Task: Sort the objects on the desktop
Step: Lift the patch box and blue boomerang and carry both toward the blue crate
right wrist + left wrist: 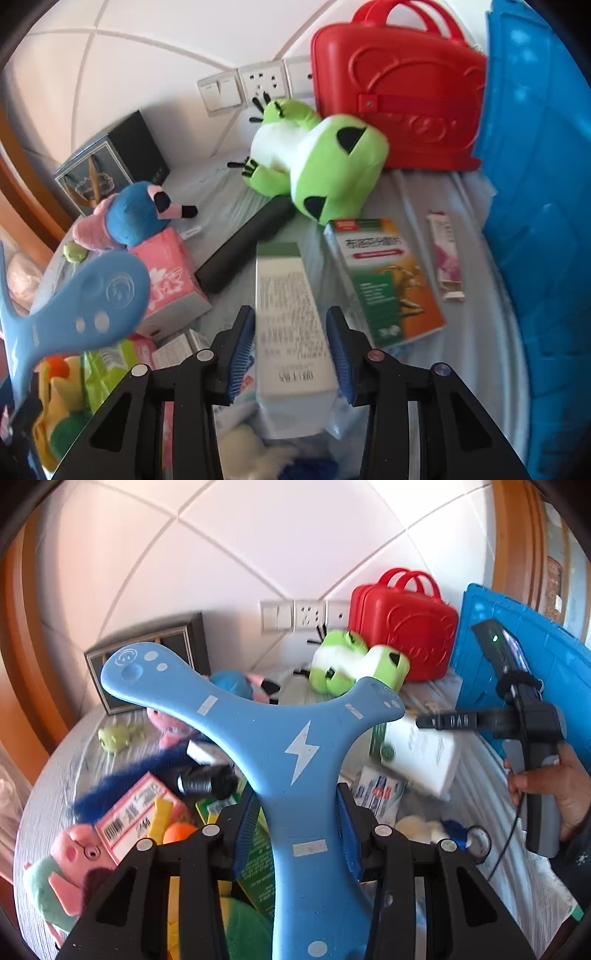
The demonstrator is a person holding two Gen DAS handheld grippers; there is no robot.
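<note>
My left gripper (301, 812) is shut on a blue three-armed boomerang (295, 746) with a white lightning bolt, held above the cluttered table. One arm of the boomerang shows in the right wrist view (85, 306). My right gripper (291, 332) is shut on a white and green box (291, 325), held above the table. The right gripper also shows in the left wrist view (447, 722), held by a hand (561, 794) with the white box (424, 753) at its fingers.
A red case (399, 103), a blue crate (539, 221) and a green frog plush (321, 166) stand at the back. A green-orange box (384, 280), black cylinder (243, 247), pink tissue box (166, 280), blue-pink plush (136, 214) and dark box (110, 162) lie about.
</note>
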